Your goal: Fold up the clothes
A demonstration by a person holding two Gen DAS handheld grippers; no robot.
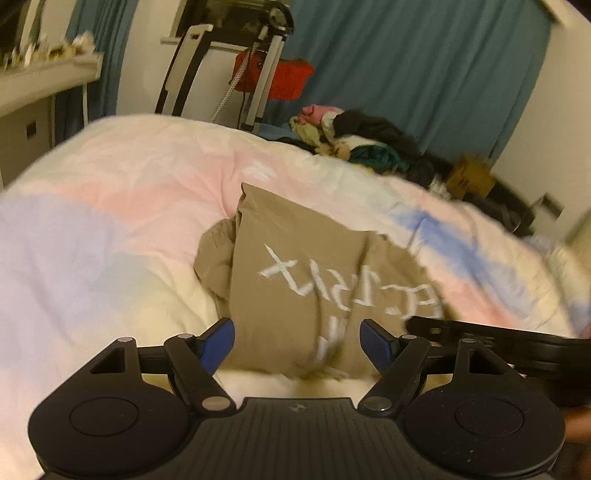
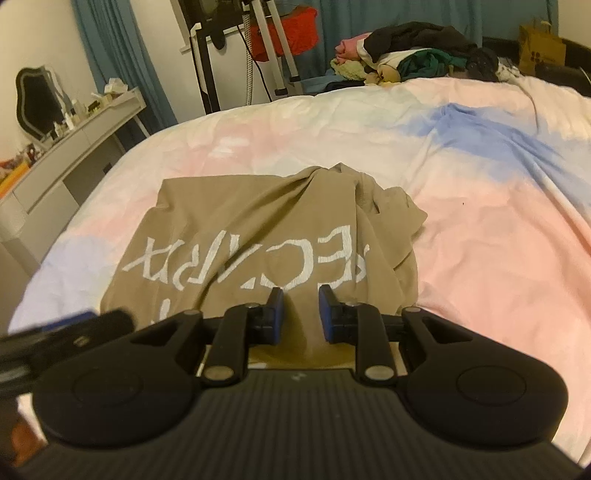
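Observation:
A tan T-shirt with white lettering (image 1: 295, 273) lies partly folded and bunched on the pastel bed cover (image 1: 110, 229). My left gripper (image 1: 297, 343) is open, its blue pads wide apart over the shirt's near edge, holding nothing. In the right wrist view the same shirt (image 2: 258, 236) lies ahead, bunched at its far right. My right gripper (image 2: 300, 314) has its pads a narrow gap apart with the shirt's near edge rising between them; the pads do not press the cloth. The right gripper also shows at the right edge of the left wrist view (image 1: 498, 339).
A pile of mixed clothes (image 2: 406, 55) lies at the far side of the bed. A brown paper bag (image 2: 541, 46) stands behind it. A white desk with small items (image 2: 74, 147) is on the left. A stand with a red cloth (image 2: 284, 33) is by the blue curtain.

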